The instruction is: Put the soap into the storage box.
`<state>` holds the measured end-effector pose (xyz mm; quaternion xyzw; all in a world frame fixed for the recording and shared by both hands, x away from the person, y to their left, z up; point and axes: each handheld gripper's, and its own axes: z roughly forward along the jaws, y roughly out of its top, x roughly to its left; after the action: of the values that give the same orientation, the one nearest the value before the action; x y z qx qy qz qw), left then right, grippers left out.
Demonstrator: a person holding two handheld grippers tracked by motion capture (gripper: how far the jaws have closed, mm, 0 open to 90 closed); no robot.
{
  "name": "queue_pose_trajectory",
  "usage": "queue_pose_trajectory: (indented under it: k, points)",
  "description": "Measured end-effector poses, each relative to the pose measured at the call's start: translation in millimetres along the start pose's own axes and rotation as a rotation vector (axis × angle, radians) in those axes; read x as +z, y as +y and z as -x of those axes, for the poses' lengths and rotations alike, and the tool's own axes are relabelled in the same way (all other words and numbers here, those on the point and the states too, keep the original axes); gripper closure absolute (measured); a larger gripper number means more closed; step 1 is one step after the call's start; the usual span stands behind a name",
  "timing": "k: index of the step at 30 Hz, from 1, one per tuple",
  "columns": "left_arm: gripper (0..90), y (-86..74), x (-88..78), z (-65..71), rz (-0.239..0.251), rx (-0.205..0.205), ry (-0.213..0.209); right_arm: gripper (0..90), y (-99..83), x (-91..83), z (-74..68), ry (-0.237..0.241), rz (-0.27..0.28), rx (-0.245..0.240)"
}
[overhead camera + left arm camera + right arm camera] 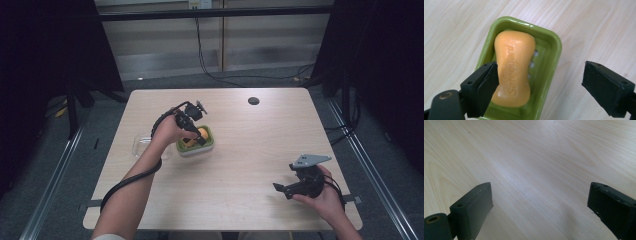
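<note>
**Soap bar marked "Safeguard" lies in green dish under spread left jaws**

Writing shows on 1 thing: the orange soap bar [514, 67] carries the embossed word "Safeguard" along its length, readable in the left gripper view. The bar lies flat inside a green soap dish [549, 65], a shallow tray with rounded corners and small drain holes showing beside the soap.

In the high view the dish [209, 145] stands near the middle of the light wooden table [240, 165], with a clear plastic container [141, 143] just to its left, partly behind the person's left forearm; what it holds cannot be told.

The left gripper [540, 82] hangs over the dish, jaws spread wide. 1 pad sits at the soap's edge and the other stands off beyond the dish rim, so nothing is clamped.

The right gripper [540, 205] rests low over bare table near the front right corner, its 2 jaws wide apart with nothing between them. A small dark round disc [253, 101] lies near the far edge.
</note>
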<state>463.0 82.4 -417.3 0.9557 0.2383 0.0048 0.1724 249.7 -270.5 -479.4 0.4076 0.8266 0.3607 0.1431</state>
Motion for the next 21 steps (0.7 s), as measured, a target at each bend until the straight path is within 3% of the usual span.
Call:
queue_pose_trajectory:
  k: [1,2,3,5,8,9,10,11,13,15,21]
  points:
    - [13.1,-0.4,0.2,1.9,0.011,-0.008,0.002,5.6,0.0,0.1,0.1,-0.004,0.000,-0.002]
    - [12.7,0.0,-1.5,1.1,-0.001,0.023,-0.007,5.6,0.1,0.2,0.1,-0.002,0.001,-0.002]
    - [12.6,-0.7,-1.1,3.4,0.012,0.007,-0.005,5.6,0.1,0.3,0.0,-0.001,0.001,-0.003]
    - [12.2,-1.0,-1.9,5.6,0.007,0.023,-0.009,5.6,0.2,0.4,-0.3,0.000,0.000,-0.002]
    - [12.0,-2.6,-2.1,11.1,0.024,0.006,-0.009,5.6,0.2,0.6,-0.2,-0.001,0.001,0.000]
    - [12.0,-2.9,-2.1,12.2,0.025,0.025,-0.014,5.6,0.3,0.5,-0.3,-0.001,0.002,-0.001]
    - [11.8,-3.7,-1.3,15.0,0.036,0.008,-0.010,5.6,0.4,0.5,-0.5,-0.001,0.002,-0.001]
    - [11.7,-3.6,-2.3,15.0,0.019,0.033,-0.014,5.6,0.4,0.5,-0.6,0.001,0.001,0.000]
    - [11.4,-4.4,-1.4,19.4,0.035,0.015,-0.021,5.6,0.2,1.0,-0.3,0.003,0.002,0.000]
    - [11.2,-4.3,-1.3,20.8,0.030,0.041,-0.022,5.6,0.3,1.1,-0.5,0.003,0.003,-0.002]
    - [10.5,-6.0,0.6,30.4,0.048,0.037,-0.030,5.6,0.3,1.4,-0.8,0.006,0.001,-0.003]
